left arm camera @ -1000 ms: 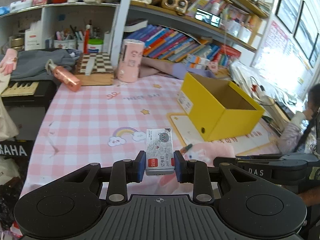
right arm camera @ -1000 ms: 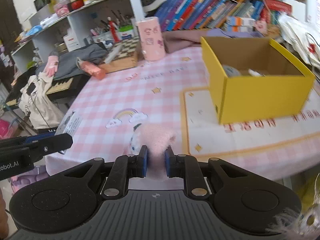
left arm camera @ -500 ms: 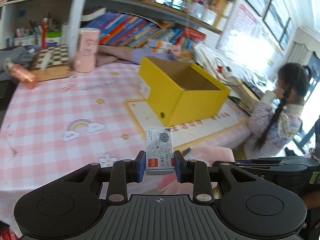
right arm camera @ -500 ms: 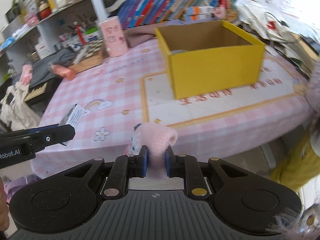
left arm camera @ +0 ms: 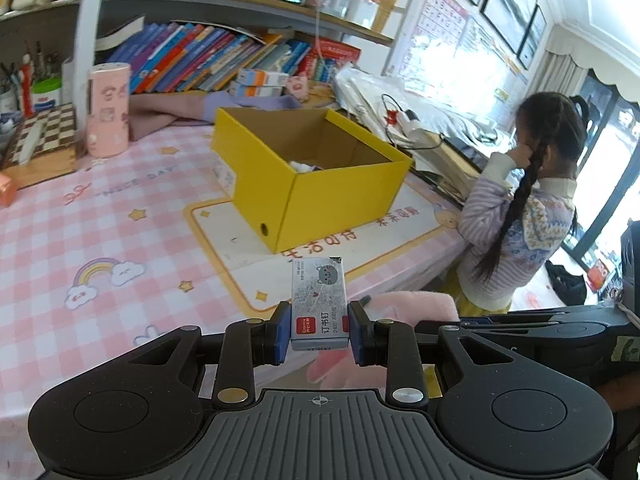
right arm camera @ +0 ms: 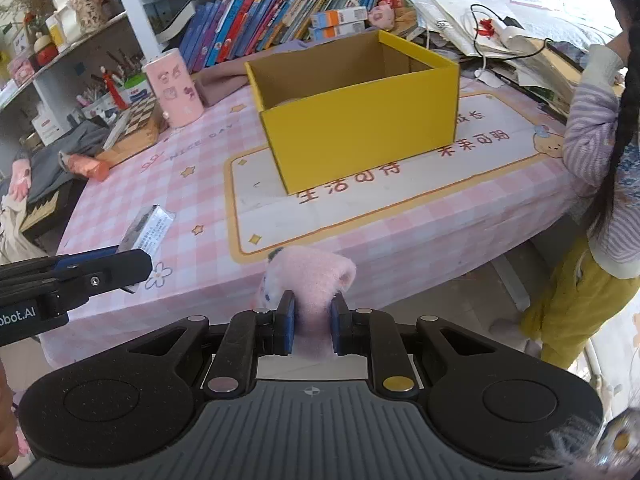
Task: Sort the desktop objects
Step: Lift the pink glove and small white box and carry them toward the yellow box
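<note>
Bright daylight from the window [left arm camera: 472, 64] at right blows out to glare, and fisheye distortion bends the sharp frames' edges.

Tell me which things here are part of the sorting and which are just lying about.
In play: staple box in left gripper; pink plush toy in right gripper; yellow box.
Lying about: pink cup, chessboard, books, purple cloth.
</note>
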`<state>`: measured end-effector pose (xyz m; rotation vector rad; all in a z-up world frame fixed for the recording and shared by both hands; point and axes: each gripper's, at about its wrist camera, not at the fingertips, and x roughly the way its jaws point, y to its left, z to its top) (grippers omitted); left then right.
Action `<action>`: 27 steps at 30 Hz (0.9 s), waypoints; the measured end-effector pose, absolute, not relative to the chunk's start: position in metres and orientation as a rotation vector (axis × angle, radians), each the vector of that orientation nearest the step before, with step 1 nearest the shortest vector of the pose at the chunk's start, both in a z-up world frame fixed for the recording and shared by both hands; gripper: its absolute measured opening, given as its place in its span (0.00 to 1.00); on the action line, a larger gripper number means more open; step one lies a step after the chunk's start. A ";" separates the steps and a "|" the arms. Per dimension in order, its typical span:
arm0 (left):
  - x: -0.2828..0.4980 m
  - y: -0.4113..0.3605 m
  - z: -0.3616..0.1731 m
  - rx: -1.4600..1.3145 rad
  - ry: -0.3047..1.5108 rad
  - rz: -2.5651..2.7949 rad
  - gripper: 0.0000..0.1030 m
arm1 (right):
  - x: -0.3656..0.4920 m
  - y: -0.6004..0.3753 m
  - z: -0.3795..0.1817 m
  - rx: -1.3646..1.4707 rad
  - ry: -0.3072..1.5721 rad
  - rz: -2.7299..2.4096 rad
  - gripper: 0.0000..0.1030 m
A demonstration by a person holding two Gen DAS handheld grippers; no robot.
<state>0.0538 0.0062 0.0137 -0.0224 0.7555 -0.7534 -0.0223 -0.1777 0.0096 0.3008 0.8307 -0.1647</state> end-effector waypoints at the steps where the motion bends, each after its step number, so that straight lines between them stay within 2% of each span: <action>1: 0.055 0.003 0.014 -0.019 0.757 -0.759 0.28 | -0.023 -0.180 0.010 0.303 0.828 -0.169 0.15; 27: 0.088 -0.112 0.029 0.065 0.710 -0.848 0.28 | -0.001 -0.290 0.015 0.365 0.760 -0.238 0.15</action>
